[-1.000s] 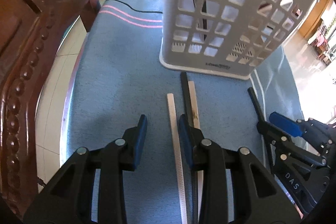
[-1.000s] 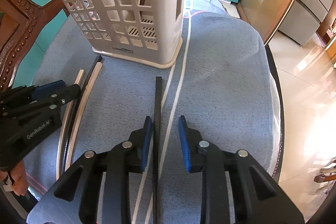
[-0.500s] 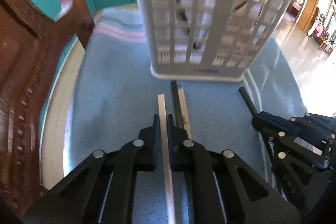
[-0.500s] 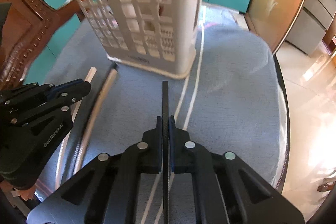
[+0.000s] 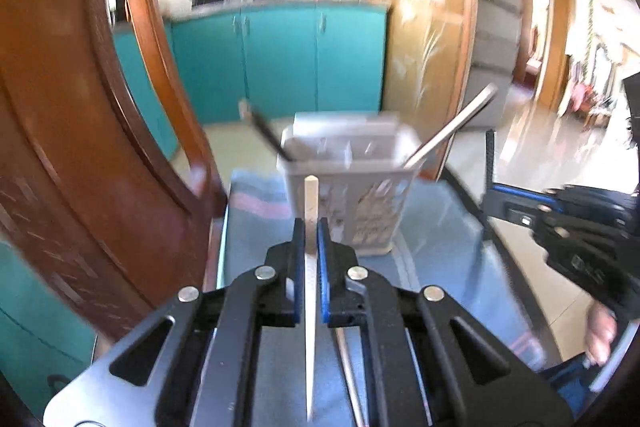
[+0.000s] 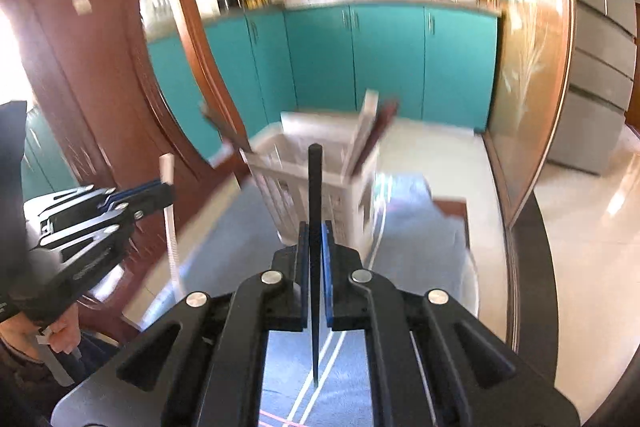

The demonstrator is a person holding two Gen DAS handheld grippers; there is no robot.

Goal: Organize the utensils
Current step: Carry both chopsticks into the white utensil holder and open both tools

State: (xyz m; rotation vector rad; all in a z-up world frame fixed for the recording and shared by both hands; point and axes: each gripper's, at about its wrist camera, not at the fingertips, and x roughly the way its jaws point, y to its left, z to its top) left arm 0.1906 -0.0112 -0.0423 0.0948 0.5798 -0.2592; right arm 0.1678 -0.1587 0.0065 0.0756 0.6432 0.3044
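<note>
Teal kitchen cabinets (image 5: 280,63) and a dark carved wooden chair (image 5: 80,155) frame a table under a blue cloth (image 5: 256,227), where a white slotted utensil basket (image 5: 352,203) stands upright with several sticks already leaning out of its top. Nearest the left camera, a white chopstick (image 5: 310,211) runs straight up between the blue pads of the left gripper (image 5: 310,235), whose jaws are pressed together on it; its blunt end reaches to just below the basket's rim in this view. Another pale stick (image 5: 348,367) lies on the cloth below that gripper. In the right camera, a black chopstick (image 6: 315,195) is pinched the same way by the right gripper (image 6: 315,239), jaws closed on its shaft, its upper end overlapping the basket's near wall. Each gripper shows at the edge of the other's view, lifted clear of the cloth, with the basket ahead of both. Motion blur softens the basket's contents.
</note>
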